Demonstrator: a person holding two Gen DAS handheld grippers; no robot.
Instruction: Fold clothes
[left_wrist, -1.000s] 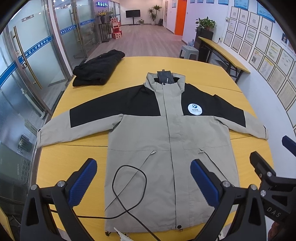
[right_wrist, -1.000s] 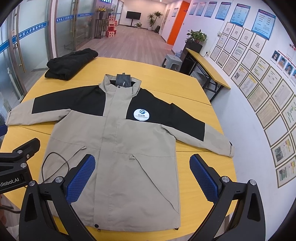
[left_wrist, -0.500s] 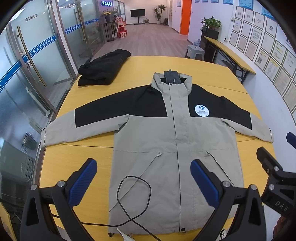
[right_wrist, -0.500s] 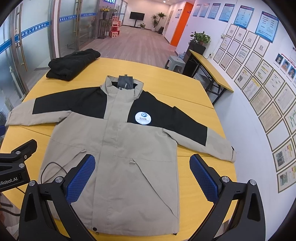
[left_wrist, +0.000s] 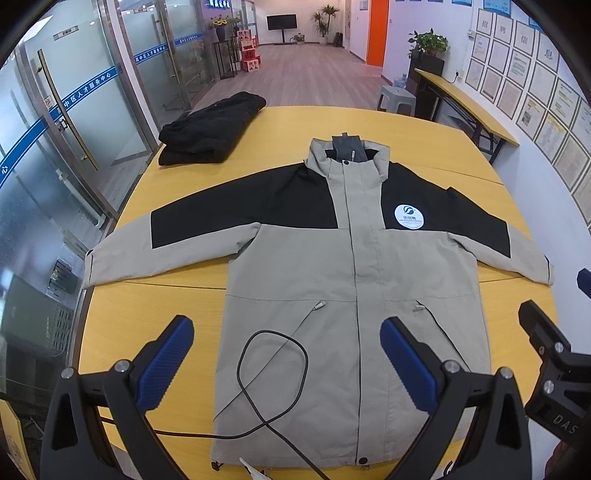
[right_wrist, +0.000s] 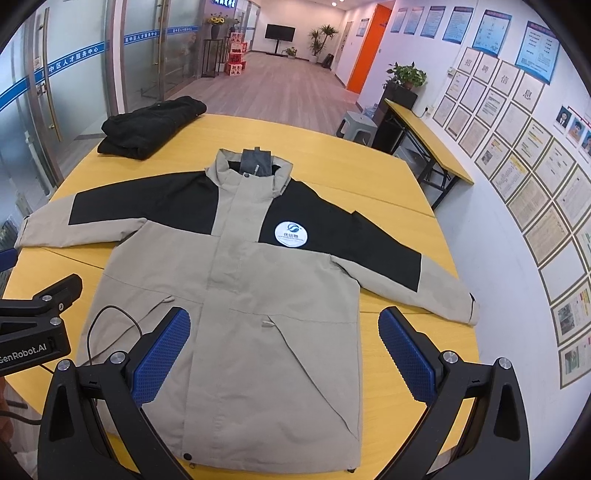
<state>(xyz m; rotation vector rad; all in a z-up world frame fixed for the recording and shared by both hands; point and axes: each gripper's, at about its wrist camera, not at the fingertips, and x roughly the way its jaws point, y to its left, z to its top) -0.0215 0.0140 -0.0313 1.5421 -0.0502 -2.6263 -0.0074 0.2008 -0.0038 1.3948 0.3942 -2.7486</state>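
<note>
Left claw (left_wrist: 286, 365): wide apart, holding nothing, low in the frame over the jacket hem.
Right claw (right_wrist: 284, 356): wide apart, empty, lower centre of its view.
Jacket (left_wrist: 354, 280): flat, front up, sleeves spread, centre of the yellow tabletop (left_wrist: 295, 125).
Cable (left_wrist: 273, 373): black, looped on the jacket's lower left, between the left claw's fingers.
Black garment (left_wrist: 210, 134): folded, upper left, well apart from the jacket.
</note>
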